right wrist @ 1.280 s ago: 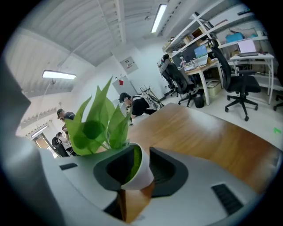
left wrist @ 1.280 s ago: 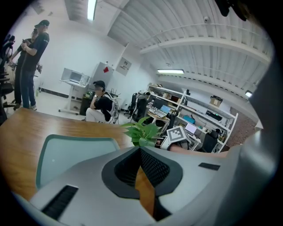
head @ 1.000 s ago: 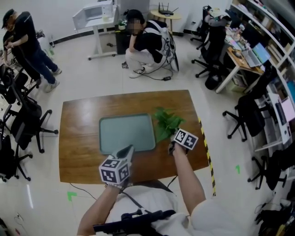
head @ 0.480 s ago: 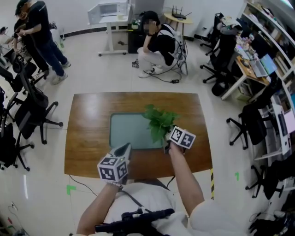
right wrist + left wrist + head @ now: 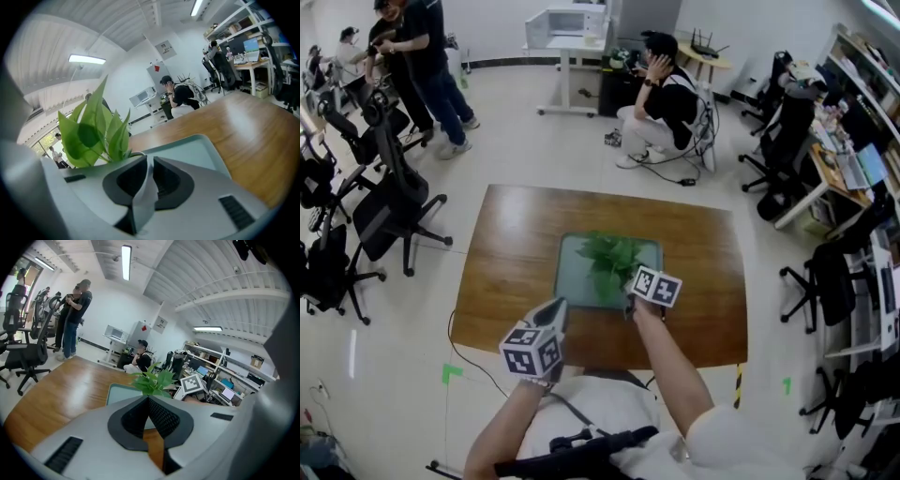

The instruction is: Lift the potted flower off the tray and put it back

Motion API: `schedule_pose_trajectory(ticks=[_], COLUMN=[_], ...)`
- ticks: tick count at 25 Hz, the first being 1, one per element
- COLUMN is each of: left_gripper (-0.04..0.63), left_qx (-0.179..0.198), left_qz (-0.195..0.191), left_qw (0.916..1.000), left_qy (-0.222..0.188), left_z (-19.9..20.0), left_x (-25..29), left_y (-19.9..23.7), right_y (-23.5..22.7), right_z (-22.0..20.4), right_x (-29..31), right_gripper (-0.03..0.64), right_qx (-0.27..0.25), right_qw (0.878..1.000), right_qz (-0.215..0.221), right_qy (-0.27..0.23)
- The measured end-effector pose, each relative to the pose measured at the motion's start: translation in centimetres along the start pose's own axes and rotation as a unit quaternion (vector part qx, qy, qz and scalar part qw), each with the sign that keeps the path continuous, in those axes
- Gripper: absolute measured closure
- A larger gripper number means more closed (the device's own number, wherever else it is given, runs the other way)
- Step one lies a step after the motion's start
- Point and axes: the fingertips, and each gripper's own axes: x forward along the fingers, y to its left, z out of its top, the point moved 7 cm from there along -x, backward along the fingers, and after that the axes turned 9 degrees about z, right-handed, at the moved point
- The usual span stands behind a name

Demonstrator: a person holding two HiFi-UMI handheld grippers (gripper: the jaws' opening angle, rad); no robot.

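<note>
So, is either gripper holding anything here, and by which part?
The right gripper is shut on the potted flower, pinching a thin pale edge, apparently the pot's rim. The left gripper is shut on nothing.

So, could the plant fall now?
It could. The right gripper pinches only the thin rim of the pot, so it may slip or tilt out of the fingers. The leaves hide much of the tray from above, so the pot might land crooked or hit the tray's edge. The left gripper is off to the side, not helping.
</note>
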Motion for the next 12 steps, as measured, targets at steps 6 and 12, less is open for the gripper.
schedule_pose_trajectory(ticks=[6,12], left_gripper=[0.600,0.600], left_qx=[-0.017,-0.018], left_qz=[0.021,0.019], left_qw=[0.9996,0.9997], left_qy=[-0.004,-0.002], left_z=[-0.1,0.1], left_x=[-1.2,-1.1], left_y=[2.8,3.4], right_y=[0.3,0.3], right_z=[-1.2,-1.0], right_x=[2.1,2.0], right_gripper=[0.569,0.535], right_qx=[0.007,0.015], right_qw=[1.000,1.000], right_qz=[-0.007,-0.011], right_qy=[0.003,-0.009])
